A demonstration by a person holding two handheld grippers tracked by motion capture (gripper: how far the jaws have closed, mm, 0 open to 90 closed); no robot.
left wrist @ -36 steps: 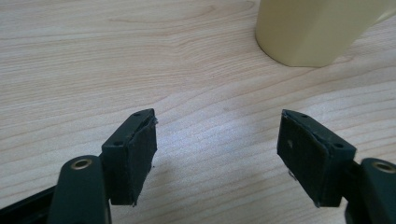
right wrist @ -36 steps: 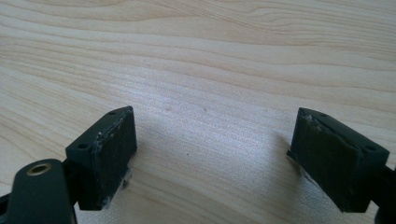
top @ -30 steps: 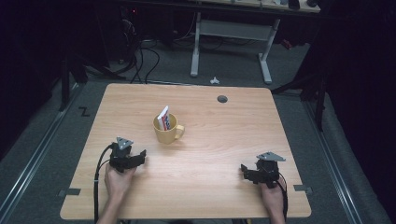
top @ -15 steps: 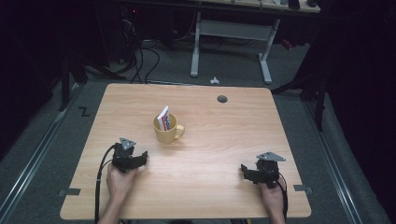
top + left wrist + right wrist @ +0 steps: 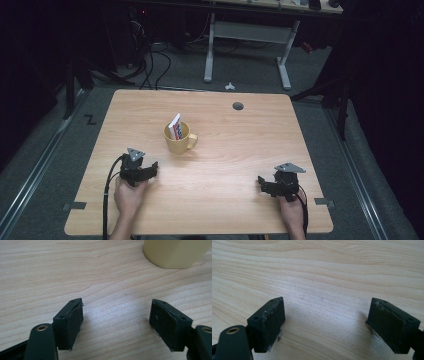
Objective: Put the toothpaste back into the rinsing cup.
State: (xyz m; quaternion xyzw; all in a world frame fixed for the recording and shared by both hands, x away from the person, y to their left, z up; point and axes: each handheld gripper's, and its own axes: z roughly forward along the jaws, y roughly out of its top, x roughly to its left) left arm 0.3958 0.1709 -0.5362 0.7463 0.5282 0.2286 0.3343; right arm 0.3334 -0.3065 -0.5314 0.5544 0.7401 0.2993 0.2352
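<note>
Table top point(image 5: 225, 200): pale light-wood laminate, fine grain lines, smooth, faint satin sheen.
Yellow mug point(image 5: 177, 140): ceramic look, smooth, softly glossy glaze.
Packet in mug point(image 5: 175, 126): printed, glossy; paper or foil cannot be told.
Left gripper point(image 5: 116, 323): matt black plastic, pads point(image 5: 75, 325) rubbery, edges frayed.
Right gripper point(image 5: 325, 326): the same matt black, pads scuffed.

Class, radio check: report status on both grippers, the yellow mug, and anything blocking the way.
Left gripper open, empty, near mug. Right gripper open, empty, far side. Yellow mug upright, packet standing inside. Bare table between, nothing blocking.
</note>
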